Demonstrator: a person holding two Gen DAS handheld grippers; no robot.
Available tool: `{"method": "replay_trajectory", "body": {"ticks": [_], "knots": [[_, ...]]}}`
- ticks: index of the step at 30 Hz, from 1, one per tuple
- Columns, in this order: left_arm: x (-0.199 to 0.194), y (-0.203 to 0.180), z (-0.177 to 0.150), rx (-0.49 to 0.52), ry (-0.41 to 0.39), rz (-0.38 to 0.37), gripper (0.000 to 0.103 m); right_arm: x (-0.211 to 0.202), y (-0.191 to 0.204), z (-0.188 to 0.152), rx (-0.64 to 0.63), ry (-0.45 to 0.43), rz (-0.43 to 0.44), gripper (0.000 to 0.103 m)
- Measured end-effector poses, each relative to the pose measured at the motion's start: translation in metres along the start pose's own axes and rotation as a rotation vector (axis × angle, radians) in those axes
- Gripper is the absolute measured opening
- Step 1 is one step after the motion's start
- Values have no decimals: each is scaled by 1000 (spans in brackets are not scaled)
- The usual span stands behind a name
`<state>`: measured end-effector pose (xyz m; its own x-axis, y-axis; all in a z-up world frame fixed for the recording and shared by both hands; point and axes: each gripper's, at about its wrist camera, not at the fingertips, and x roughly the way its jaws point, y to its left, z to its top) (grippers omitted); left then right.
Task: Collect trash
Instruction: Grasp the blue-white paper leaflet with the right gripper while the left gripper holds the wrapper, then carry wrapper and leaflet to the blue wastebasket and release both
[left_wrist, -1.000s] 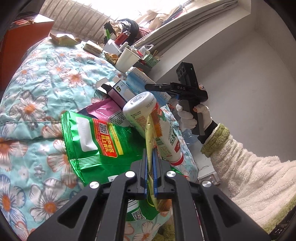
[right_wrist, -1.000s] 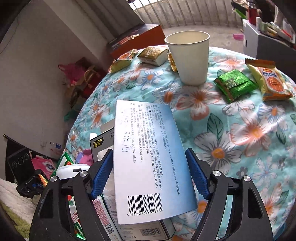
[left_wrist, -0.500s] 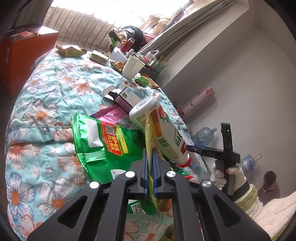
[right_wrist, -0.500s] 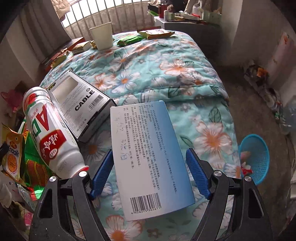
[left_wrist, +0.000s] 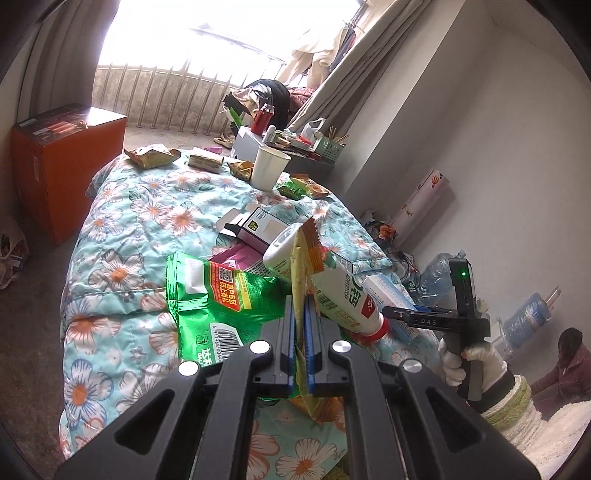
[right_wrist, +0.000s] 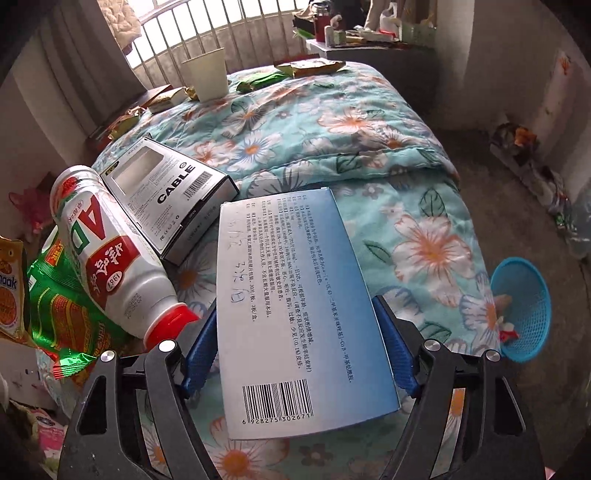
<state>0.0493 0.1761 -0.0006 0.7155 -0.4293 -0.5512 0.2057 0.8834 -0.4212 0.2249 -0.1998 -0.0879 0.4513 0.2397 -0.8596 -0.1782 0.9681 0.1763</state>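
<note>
My left gripper (left_wrist: 299, 306) is shut on a yellow-orange snack wrapper (left_wrist: 306, 251), held upright above the floral bedspread (left_wrist: 147, 214). Between the blue pads of my right gripper (right_wrist: 295, 332) sits a blue-and-white medicine box (right_wrist: 288, 295); the jaws are closing on its sides and hold it over the bed's near corner. A blue mesh basket (right_wrist: 524, 310) with a few scraps inside stands on the floor to the right. In the left wrist view, the right gripper (left_wrist: 406, 315) and its box (left_wrist: 388, 295) hang beside the bed's right edge.
On the bed lie a white bottle with a red cap (right_wrist: 110, 266), a green snack bag (left_wrist: 221, 295), a black CABLE box (right_wrist: 166, 192), a paper cup (right_wrist: 207, 74) and several packets. An orange cabinet (left_wrist: 62, 162) stands left. A person (left_wrist: 569, 362) sits on the floor.
My right gripper has carried the box from over the bed's middle out to its near corner, bringing the blue basket into view. My left gripper has risen and rolled, still holding the wrapper.
</note>
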Motion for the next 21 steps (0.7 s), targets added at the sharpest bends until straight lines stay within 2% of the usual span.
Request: {"method": "replay_trajectory", "body": {"ticks": [4,8,16,21], "knots": [[-12,-16,7,54,-50,34,4,-24,-14,-13,97,-79,52,72],[-11,-35,16,93,-69,20,4,-48,-29,-26,190,-152,115,72],[17,-90,34,197,-34,-61,4,-87,-54,-47,308,-264,159,71],[52,-145,53,295,16,-150,4,-115,-90,-58,403,-344,130,71]]}}
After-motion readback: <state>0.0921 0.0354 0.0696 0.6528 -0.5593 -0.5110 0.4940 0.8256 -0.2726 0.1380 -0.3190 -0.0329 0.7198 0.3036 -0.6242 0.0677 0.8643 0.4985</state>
